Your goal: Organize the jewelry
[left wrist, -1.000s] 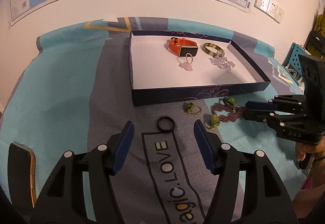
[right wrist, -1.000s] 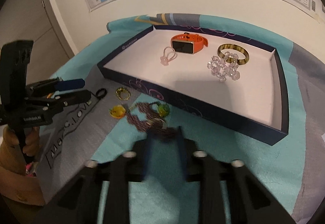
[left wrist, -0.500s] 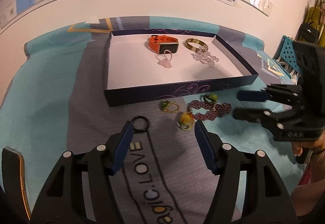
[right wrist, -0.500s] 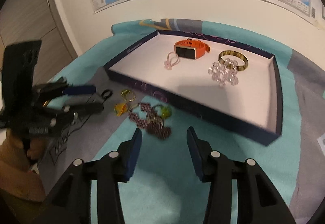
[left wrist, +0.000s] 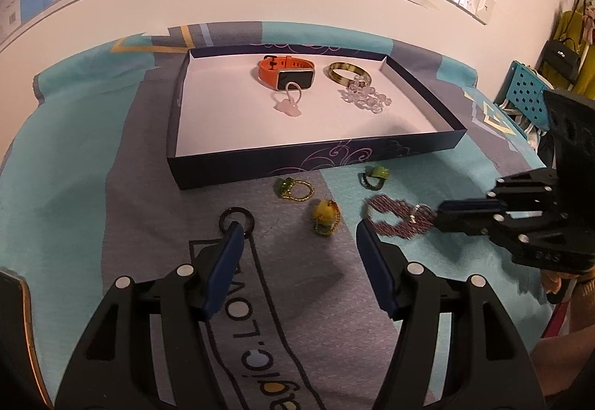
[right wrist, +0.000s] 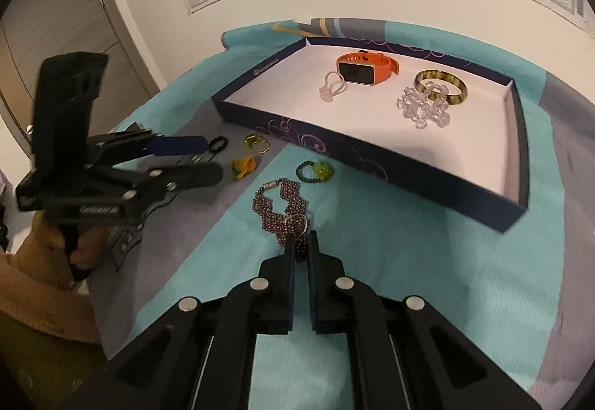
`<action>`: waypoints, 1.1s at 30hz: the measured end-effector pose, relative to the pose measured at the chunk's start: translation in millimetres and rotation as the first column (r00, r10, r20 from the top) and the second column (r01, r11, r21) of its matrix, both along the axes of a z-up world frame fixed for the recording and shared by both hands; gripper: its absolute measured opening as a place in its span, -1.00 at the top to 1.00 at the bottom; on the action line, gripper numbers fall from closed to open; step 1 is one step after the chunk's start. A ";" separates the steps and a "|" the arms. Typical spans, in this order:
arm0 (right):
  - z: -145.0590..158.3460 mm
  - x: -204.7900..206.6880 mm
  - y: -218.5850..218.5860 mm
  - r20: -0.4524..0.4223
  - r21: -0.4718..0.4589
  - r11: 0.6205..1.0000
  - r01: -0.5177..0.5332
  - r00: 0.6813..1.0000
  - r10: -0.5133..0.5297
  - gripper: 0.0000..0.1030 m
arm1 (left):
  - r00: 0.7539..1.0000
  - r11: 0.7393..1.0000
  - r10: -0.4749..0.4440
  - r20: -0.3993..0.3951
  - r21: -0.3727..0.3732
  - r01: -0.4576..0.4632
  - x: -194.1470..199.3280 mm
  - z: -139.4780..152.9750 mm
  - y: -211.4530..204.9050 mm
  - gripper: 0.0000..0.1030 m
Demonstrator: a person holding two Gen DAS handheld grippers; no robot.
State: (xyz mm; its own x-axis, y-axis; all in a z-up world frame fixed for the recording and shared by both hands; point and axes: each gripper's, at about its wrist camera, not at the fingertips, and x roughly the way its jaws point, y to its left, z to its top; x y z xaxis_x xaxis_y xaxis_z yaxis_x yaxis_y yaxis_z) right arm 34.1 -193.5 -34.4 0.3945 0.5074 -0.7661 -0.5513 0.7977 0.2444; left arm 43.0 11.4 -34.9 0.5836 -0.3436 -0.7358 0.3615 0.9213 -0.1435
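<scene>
Lying loose on the cloth before the tray point(left wrist: 260, 168), from left to right, are one black ring point(left wrist: 237, 219), one gold ring with a green stone point(left wrist: 293, 189), one yellow-stone ring point(left wrist: 325, 216), one dark ring with a pale green stone point(left wrist: 375, 176) and one maroon beaded bracelet point(right wrist: 284, 207). Spread wide, the left gripper point(left wrist: 299, 237) holds nothing, its left finger tip overlapping the black ring. Pinched together, the right gripper point(right wrist: 301, 242) grasps the bracelet's near end. Inside the tray sit four pieces: pink charm loop point(left wrist: 289, 101), orange watch point(left wrist: 286, 73), crystal bead bracelet point(left wrist: 366, 95), amber bangle point(left wrist: 347, 72).
</scene>
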 end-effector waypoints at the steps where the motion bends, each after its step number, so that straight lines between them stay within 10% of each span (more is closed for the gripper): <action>1: 1.4 -4.2 -1.6 -0.004 0.005 1.000 -0.009 1.000 0.009 0.90 | 1.000 1.000 -0.005 0.000 -0.002 0.005 -0.5 0.1 -1.0 -0.21; 22: 0.3 1.4 16.8 0.041 -0.103 0.994 -0.042 0.998 0.047 0.98 | 0.999 0.999 -0.042 -0.012 0.010 0.042 -6.0 -3.3 -16.5 -0.22; 33: 14.0 21.1 -13.7 0.038 0.046 0.994 0.096 0.994 -0.098 1.00 | 0.999 0.999 -0.050 -0.012 0.010 0.050 -6.4 -3.8 -18.9 -0.22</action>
State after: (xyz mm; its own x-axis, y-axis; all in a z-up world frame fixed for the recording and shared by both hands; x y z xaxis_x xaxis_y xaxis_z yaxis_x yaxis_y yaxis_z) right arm 55.2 -207.2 -20.4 0.4732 0.4979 -0.7268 -0.4819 0.8369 0.2595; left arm 36.7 -7.5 -38.7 0.5572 -0.3644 -0.7461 0.4052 0.9036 -0.1387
